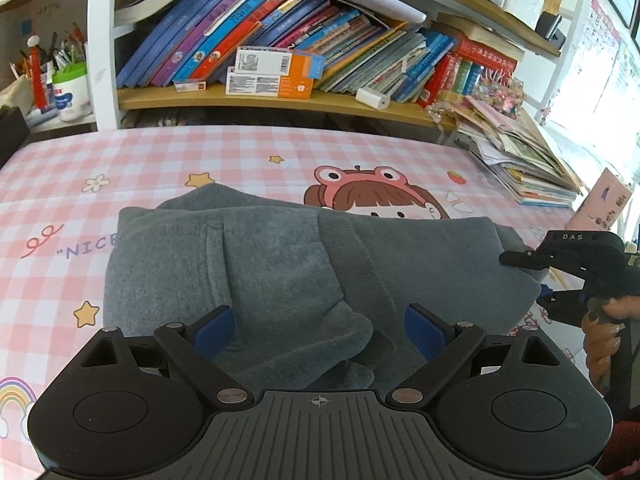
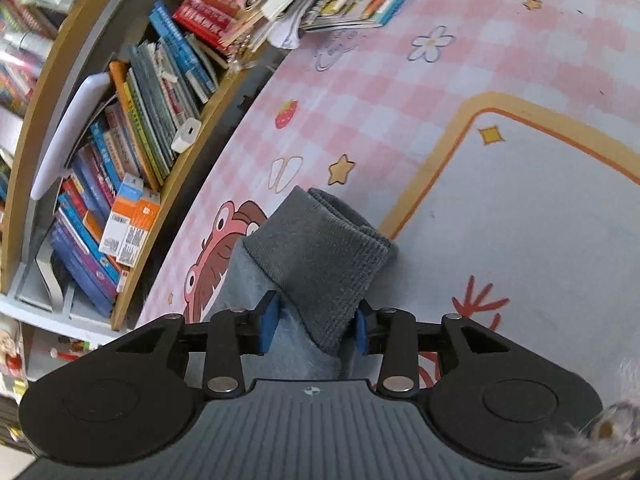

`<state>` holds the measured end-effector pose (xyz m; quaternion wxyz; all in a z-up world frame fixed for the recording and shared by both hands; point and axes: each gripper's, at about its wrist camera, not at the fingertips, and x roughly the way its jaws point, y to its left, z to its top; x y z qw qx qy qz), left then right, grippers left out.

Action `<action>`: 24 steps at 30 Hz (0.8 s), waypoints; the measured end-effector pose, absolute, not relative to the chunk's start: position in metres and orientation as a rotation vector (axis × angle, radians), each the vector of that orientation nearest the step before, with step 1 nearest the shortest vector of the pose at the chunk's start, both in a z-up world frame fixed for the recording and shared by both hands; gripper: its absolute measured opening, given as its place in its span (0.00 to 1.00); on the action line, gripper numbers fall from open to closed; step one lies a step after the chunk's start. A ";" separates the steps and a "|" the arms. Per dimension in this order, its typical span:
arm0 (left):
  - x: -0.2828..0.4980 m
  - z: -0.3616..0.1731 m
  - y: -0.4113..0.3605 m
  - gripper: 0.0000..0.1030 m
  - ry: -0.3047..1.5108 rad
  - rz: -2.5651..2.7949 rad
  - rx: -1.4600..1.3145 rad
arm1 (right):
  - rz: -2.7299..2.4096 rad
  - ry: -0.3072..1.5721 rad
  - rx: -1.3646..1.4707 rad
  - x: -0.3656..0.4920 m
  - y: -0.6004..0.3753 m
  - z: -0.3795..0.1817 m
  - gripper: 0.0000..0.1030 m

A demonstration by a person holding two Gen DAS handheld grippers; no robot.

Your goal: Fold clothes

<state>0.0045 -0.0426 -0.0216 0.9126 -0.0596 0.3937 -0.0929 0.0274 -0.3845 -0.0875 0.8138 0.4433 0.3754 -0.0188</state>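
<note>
A grey sweatshirt [image 1: 280, 256] lies folded in a bundle on the pink checked table cover [image 1: 60, 184]. My left gripper [image 1: 320, 330] is open, its blue pads on either side of a sleeve fold at the near edge of the bundle. My right gripper [image 2: 316, 326] is shut on the sweatshirt's ribbed cuff [image 2: 320, 256] and holds it above the cover. The right gripper also shows in the left wrist view [image 1: 532, 276] at the right end of the bundle, held by a hand.
A bookshelf [image 1: 280, 100] full of books stands along the table's far edge. A stack of magazines [image 1: 520, 160] lies at the far right corner. A white tub [image 1: 72, 92] and pens stand far left. A grey panel with an orange border [image 2: 540, 220] is printed on the cover.
</note>
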 end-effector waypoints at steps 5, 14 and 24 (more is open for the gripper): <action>0.006 -0.022 -0.046 0.91 0.813 -0.202 -0.119 | -0.034 0.784 0.924 0.023 -0.386 -0.084 0.17; 0.004 -0.020 -0.039 0.91 0.790 -0.226 -0.112 | 0.030 0.683 0.846 0.012 -0.367 -0.049 0.16; -0.007 -0.009 0.011 0.92 0.727 -0.157 -0.167 | 0.199 0.522 0.624 0.008 -0.297 0.014 0.15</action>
